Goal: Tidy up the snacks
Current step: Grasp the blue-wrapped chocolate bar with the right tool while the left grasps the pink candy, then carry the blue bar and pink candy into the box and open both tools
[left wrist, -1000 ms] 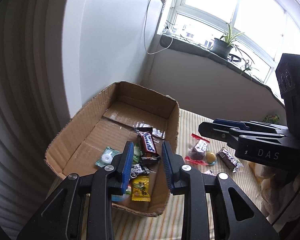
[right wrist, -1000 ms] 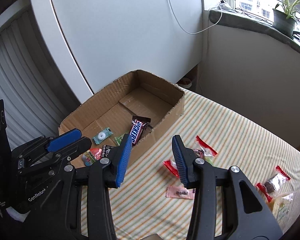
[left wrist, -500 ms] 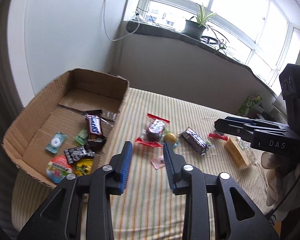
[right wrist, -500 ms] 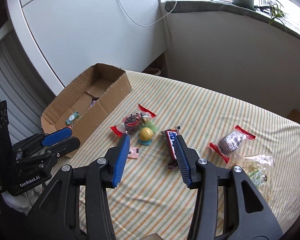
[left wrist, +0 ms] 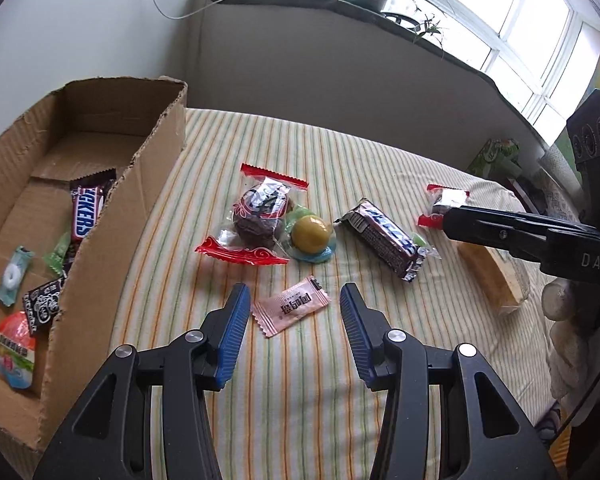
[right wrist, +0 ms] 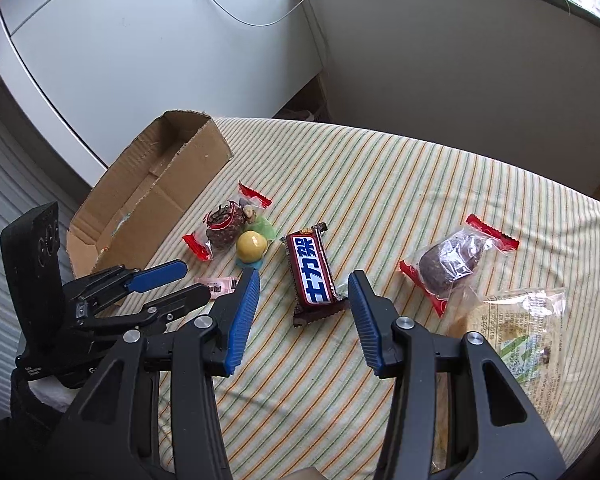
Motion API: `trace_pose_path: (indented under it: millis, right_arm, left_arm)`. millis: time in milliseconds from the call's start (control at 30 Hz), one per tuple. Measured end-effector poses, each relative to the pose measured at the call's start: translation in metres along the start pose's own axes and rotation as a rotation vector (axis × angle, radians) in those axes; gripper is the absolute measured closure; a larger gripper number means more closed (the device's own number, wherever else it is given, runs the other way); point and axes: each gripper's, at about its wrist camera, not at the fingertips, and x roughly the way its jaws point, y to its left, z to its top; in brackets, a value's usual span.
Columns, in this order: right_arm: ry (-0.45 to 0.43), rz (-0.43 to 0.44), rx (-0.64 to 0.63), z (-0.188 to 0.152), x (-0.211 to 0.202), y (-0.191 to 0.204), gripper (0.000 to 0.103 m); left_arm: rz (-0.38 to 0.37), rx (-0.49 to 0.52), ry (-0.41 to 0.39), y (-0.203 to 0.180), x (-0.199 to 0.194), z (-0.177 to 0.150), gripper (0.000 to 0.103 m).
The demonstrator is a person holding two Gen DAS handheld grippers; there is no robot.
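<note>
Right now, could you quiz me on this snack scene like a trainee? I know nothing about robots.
1. True or false: the left claw is shut on the pink candy packet.
2. Multiple choice: which snack lies between the right claw's fingers? A: the brown chocolate bar B: the yellow ball candy C: the mint in the cardboard box
3. Fill in: the snacks outside the box lie on a ____ cloth.

Key: 1 false, it is open with the packet between its fingers. 2 A. 3 striped.
</note>
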Motion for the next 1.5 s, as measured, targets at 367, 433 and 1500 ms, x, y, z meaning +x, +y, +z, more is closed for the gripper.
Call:
trace_pose_path:
  millis: [367,433,1500]
  right_arm:
    - [0.04,-0.004,-0.02,0.006,0.028,0.002,0.055]
    - [0.045,-0.007,-0.026,0.007,0.031,0.003,0.055]
    - [0.07,-0.027,-0.02,0.002,0.042,0.003,0.073]
  left_arm:
    - [-0.001,0.07,0.058,-0.012,0.017,-0.004,0.065]
    - [0.009,0.094,0.06,-0.018,0.016,-0.01,0.066]
    - [0.028,0.066,0.019,-0.012,0.003,-0.019,0.086]
